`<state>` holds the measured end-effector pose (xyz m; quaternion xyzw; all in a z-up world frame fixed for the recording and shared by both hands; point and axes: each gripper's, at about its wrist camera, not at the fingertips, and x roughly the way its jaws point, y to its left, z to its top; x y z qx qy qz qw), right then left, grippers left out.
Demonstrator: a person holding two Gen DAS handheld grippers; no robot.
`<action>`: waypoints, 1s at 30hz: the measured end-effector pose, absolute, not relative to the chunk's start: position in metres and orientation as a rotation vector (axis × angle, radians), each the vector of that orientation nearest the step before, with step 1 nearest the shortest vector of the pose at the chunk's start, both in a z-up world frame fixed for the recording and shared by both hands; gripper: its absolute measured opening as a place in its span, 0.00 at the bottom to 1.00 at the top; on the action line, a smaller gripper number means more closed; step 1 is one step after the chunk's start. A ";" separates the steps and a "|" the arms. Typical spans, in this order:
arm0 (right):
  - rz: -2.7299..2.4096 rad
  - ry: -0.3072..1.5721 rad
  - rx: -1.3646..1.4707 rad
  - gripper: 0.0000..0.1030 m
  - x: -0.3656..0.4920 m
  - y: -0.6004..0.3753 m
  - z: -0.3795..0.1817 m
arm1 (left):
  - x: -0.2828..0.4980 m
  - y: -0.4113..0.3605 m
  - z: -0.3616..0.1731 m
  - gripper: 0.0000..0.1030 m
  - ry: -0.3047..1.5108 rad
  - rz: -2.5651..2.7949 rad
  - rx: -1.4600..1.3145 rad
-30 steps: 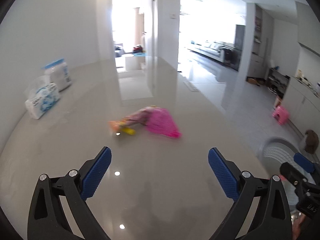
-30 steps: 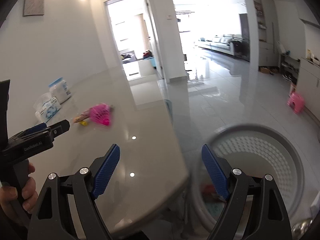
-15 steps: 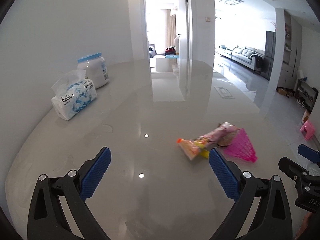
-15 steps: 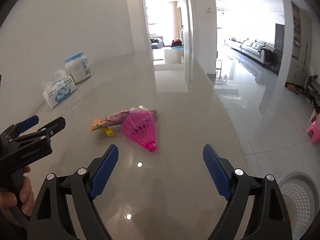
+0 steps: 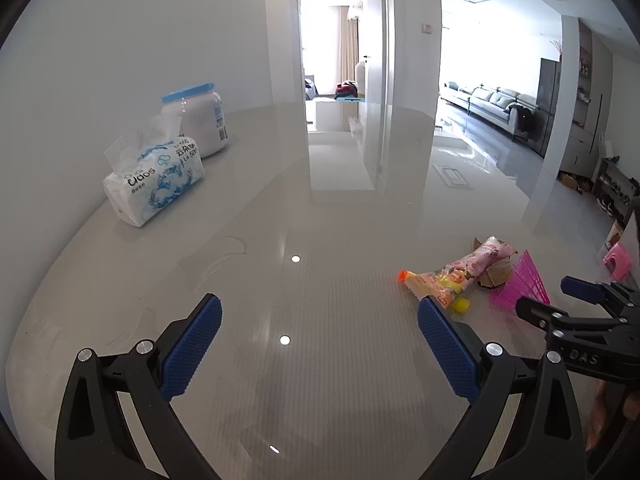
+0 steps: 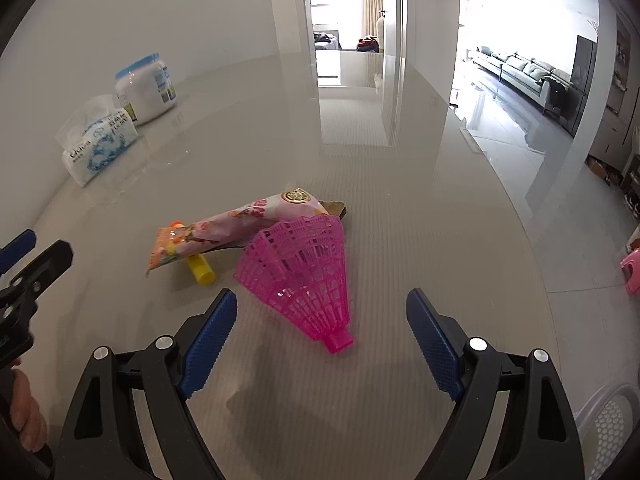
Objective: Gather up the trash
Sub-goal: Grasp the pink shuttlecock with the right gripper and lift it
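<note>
A pink plastic mesh cone [image 6: 300, 268] lies on the glossy grey table [image 6: 360, 152], its narrow end toward me. Against it lie a pink and orange snack wrapper [image 6: 236, 228], a small yellow cylinder [image 6: 200, 270] and a brown scrap [image 6: 334, 206]. My right gripper [image 6: 322, 330] is open and empty, its jaws on either side of the cone's narrow end, just above the table. My left gripper [image 5: 320, 340] is open and empty over bare table; the wrapper [image 5: 456, 272] and cone [image 5: 520, 280] lie to its right.
A tissue pack [image 5: 154, 180] and a white jar with a blue lid [image 5: 198, 124] stand at the back left by the wall. A white perforated bin [image 6: 612, 428] sits on the floor off the table's right edge. A pink stool [image 6: 632, 268] is on the floor.
My right gripper swung from over the bin to the table and closed in on the pink cone. My left gripper turned left, so the trash now lies at its right.
</note>
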<state>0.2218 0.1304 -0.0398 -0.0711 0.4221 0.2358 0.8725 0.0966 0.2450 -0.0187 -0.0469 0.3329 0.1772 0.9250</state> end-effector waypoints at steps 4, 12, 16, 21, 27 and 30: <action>0.492 0.902 -0.174 0.80 0.230 0.139 -0.046 | 0.099 0.242 -0.025 0.94 0.703 0.339 -0.094; 0.500 0.882 -0.223 0.61 0.232 0.150 -0.048 | 0.101 0.239 -0.028 0.94 0.723 0.297 -0.104; 0.511 0.879 -0.217 0.50 0.228 0.149 -0.047 | 0.100 0.238 -0.026 0.94 0.719 0.285 -0.105; 0.522 0.867 -0.172 0.46 0.216 0.137 -0.039 | 0.103 0.233 -0.024 0.94 0.723 0.253 -0.091; 0.488 0.847 -0.076 0.46 0.192 0.102 -0.024 | 0.118 0.219 -0.015 0.94 0.724 0.161 -0.019; 0.459 0.846 -0.036 0.46 0.179 0.081 -0.018 | 0.131 0.208 -0.014 0.94 0.732 0.082 0.031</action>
